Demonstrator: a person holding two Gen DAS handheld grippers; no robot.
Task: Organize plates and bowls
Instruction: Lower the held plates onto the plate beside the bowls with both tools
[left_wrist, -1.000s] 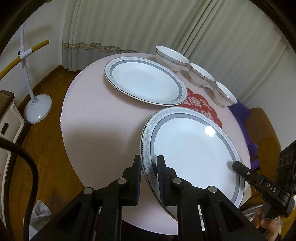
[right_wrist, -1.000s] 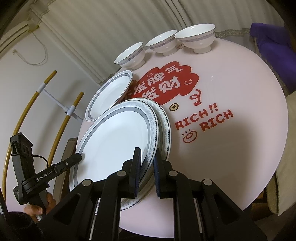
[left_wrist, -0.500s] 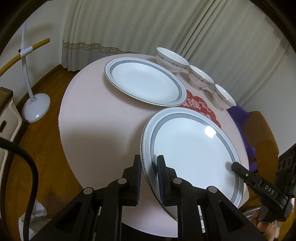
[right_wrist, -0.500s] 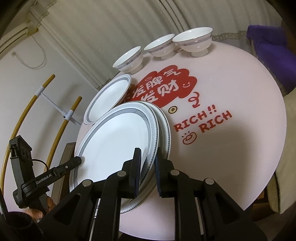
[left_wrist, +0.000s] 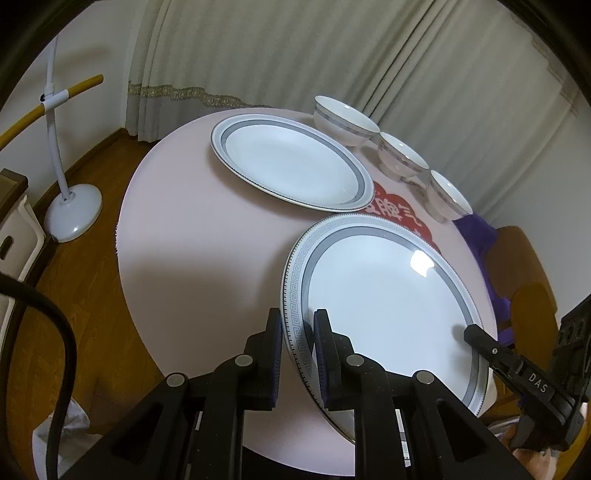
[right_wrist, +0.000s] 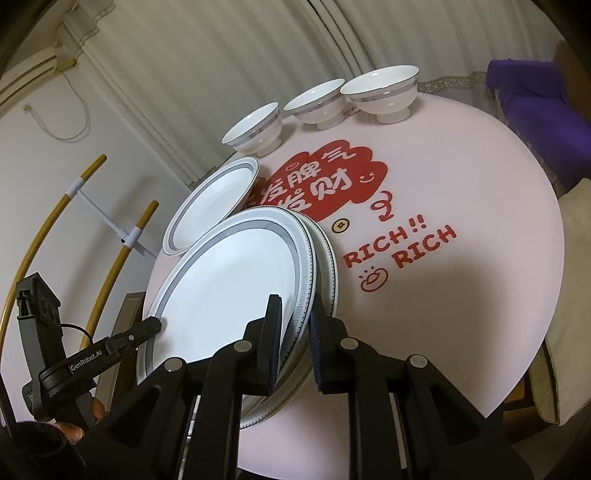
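A large white plate with a grey patterned rim (left_wrist: 384, 299) is held tilted just above a second like plate (right_wrist: 328, 254) on the round pink table (left_wrist: 199, 243). My left gripper (left_wrist: 298, 332) is shut on its near rim. My right gripper (right_wrist: 295, 314) is shut on the opposite rim of the same plate (right_wrist: 229, 280). A third, oval plate (left_wrist: 291, 158) lies further back on the table. Three white bowls (left_wrist: 345, 120) (left_wrist: 400, 157) (left_wrist: 445, 195) stand in a row at the far edge, also in the right wrist view (right_wrist: 380, 92).
The table bears red print (right_wrist: 325, 184). A white floor-lamp base (left_wrist: 72, 214) stands on the wooden floor at left. A purple cloth (right_wrist: 532, 99) and a brown chair (left_wrist: 532, 280) are beside the table. Curtains hang behind.
Both grippers have kept hold of the plate. The views have shifted slightly, with the plate carried a little and its right edge now closer over the lower plate.
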